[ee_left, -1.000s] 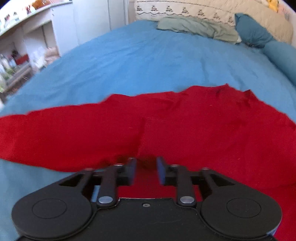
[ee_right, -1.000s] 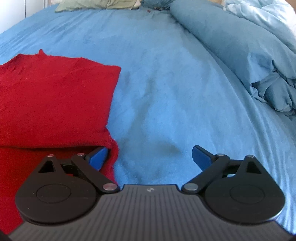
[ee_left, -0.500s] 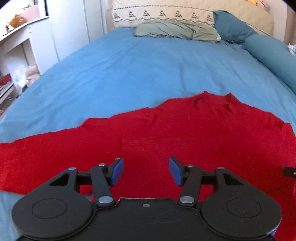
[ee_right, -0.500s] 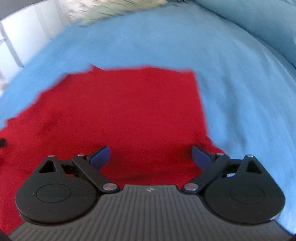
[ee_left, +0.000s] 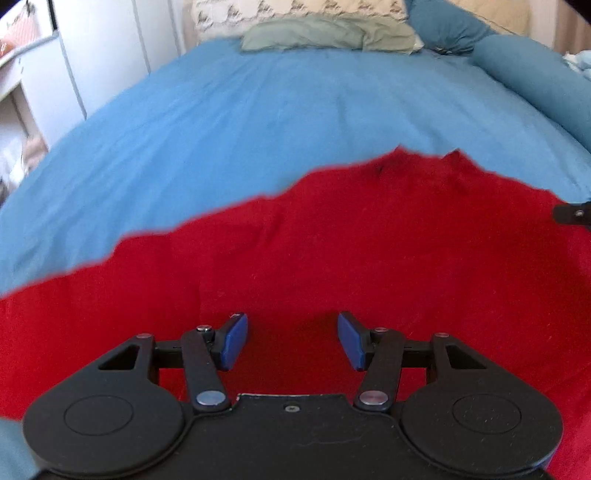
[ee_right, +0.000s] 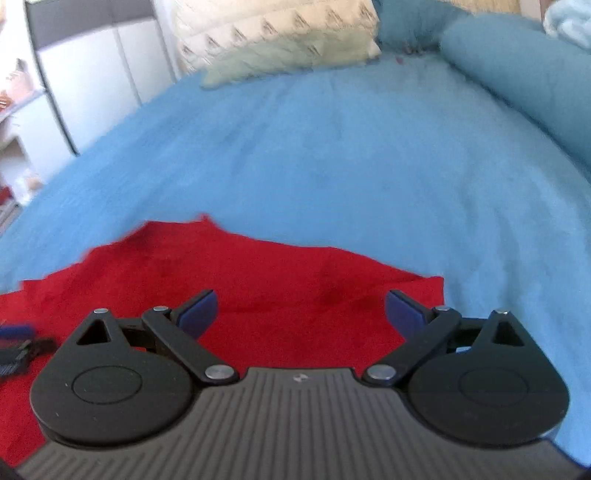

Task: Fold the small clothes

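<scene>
A red garment (ee_left: 332, 251) lies spread on the blue bedcover (ee_left: 258, 122); it also shows in the right wrist view (ee_right: 258, 280). My left gripper (ee_left: 292, 339) is open and empty, hovering over the garment's near part. My right gripper (ee_right: 301, 314) is open and empty above the garment's right part, near its right edge. A piece of the right gripper shows at the right edge of the left wrist view (ee_left: 572, 214), and the left gripper's blue fingertip shows at the left edge of the right wrist view (ee_right: 14, 332).
A green pillow (ee_left: 328, 35) and patterned cream pillow (ee_right: 273, 29) lie at the head of the bed. A blue bolster (ee_left: 532, 74) runs along the right side. White cupboards (ee_left: 92, 55) stand to the left of the bed.
My left gripper let go of the red garment and opened wider. My right gripper swung left from the bare bedcover to over the garment. Both views tilted up toward the head of the bed.
</scene>
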